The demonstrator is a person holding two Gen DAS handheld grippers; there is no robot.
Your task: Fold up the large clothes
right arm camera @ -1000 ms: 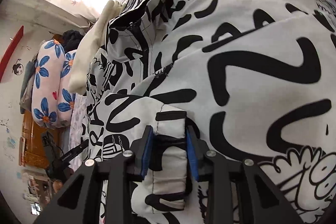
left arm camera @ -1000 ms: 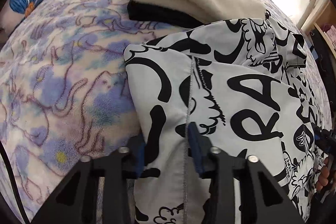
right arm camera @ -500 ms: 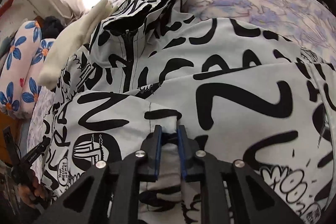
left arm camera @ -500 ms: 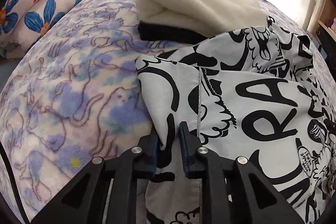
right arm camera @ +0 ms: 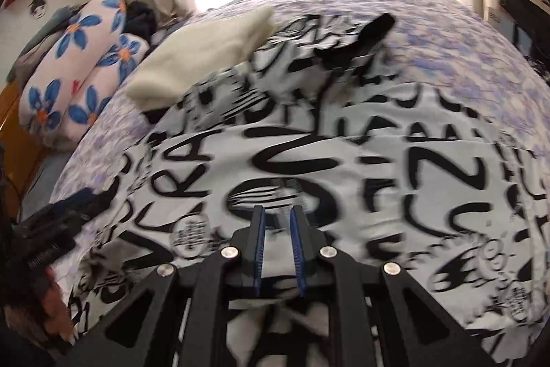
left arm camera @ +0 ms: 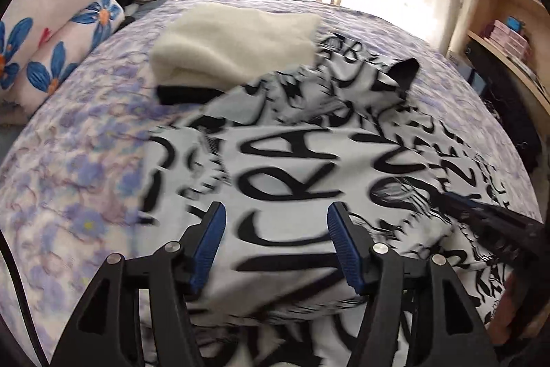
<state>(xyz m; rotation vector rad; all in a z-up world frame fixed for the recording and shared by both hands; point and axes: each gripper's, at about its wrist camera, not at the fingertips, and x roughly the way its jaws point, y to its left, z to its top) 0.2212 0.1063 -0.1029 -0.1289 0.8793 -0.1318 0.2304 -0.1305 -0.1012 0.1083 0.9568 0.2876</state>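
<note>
The bed [left arm camera: 79, 181] had a purple flower cover, with flowered pillows [left arm camera: 58, 33] by the bright window. The black-and-white jacket [left arm camera: 309, 167] lay spread on it. The left tool [left arm camera: 275, 243] was opening above the jacket, holding nothing; the right tool [right arm camera: 277, 246] pinched a fold of it.

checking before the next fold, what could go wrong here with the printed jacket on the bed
The left gripper is opening with its pads clear of the printed jacket, while the right gripper looks closed on a fold, so the fold may fall back unevenly. The jacket overlaps the cream folded garment and could drag it.
</note>
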